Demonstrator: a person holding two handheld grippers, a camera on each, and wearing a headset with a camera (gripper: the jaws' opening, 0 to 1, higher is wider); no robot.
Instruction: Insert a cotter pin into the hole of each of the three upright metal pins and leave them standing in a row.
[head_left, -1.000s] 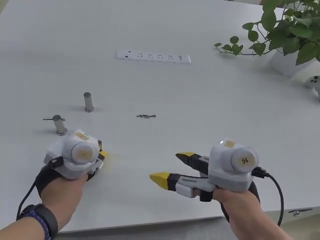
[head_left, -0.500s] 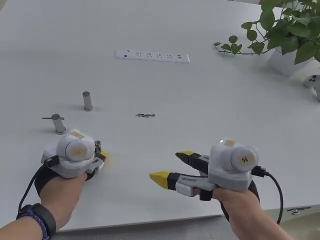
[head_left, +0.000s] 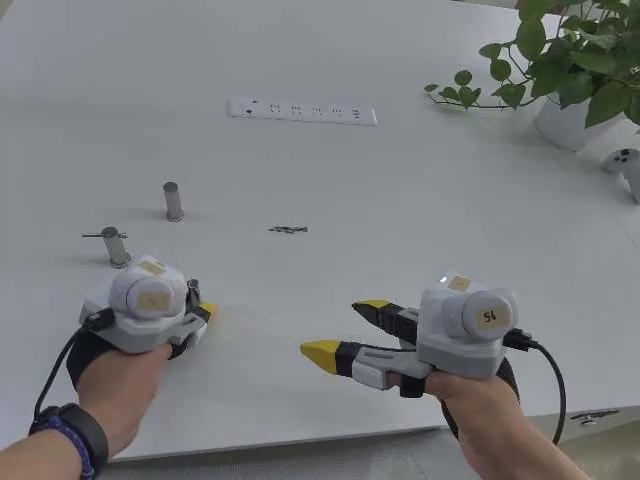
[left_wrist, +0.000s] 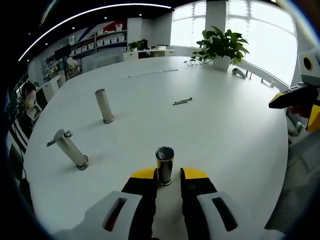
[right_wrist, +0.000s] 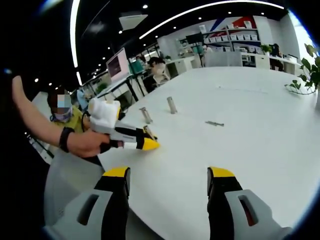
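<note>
table (head_left: 450, 220) white | power strip (head_left: 303, 111) | potted plant (head_left: 570, 60) | windows (left_wrist: 260, 30) bright | shelves (right_wrist: 235, 32)

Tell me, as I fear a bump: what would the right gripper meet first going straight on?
Probably the left gripper, shut on a pin; depth is unclear, so it might pass just beside it.

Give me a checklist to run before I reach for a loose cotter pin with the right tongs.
1. Right tongs open and empty: ok.
2. Loose cotter pins lying free, nothing on top of them: ok.
3. Near pin upright between the left tongs: ok.
4. Left tongs firmly clamped on the near pin: cannot tell; they flank it closely.
5. Near pin's hole turned toward the right tongs: cannot tell.
6. All three pins fitted: not ok; the far-left pin is fitted, the back pin is bare.
</note>
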